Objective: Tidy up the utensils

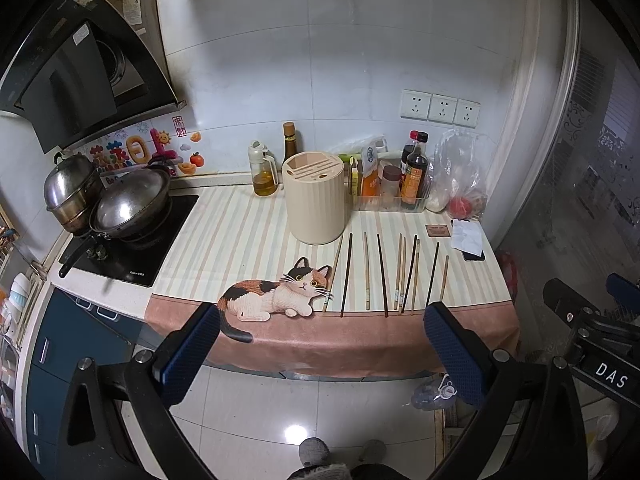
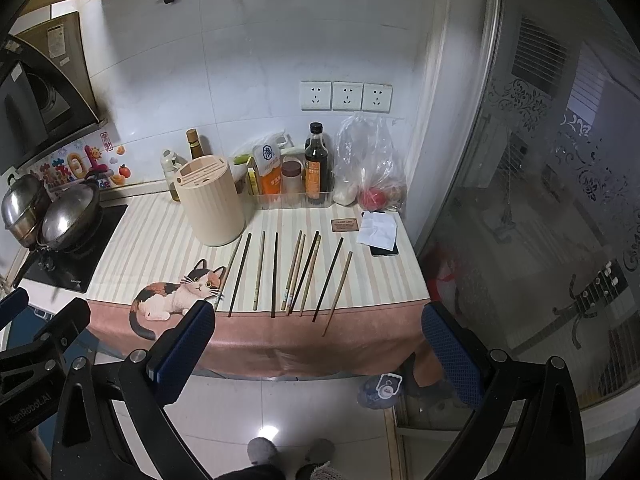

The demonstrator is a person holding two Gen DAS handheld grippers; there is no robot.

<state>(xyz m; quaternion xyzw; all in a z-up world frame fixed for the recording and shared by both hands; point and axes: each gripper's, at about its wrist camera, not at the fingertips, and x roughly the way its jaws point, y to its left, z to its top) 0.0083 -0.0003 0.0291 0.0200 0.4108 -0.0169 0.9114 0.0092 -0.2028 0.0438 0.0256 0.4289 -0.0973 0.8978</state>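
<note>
Several chopsticks (image 1: 384,276), some dark and some light wood, lie side by side on the striped cloth near the counter's front edge; they also show in the right wrist view (image 2: 288,276). A cream ribbed utensil holder (image 1: 316,198) with slots in its top stands upright just behind them, and shows in the right wrist view (image 2: 210,202). My left gripper (image 1: 322,344) is open and empty, held in front of the counter edge below the chopsticks. My right gripper (image 2: 318,346) is open and empty too, at the same distance.
A cat-shaped mat (image 1: 276,294) lies left of the chopsticks. Pots (image 1: 128,204) sit on the hob at left. Bottles and a clear tray (image 1: 400,184), a plastic bag (image 1: 460,176), a phone with paper (image 1: 468,240) stand at back right. A glass door (image 2: 540,200) bounds the right.
</note>
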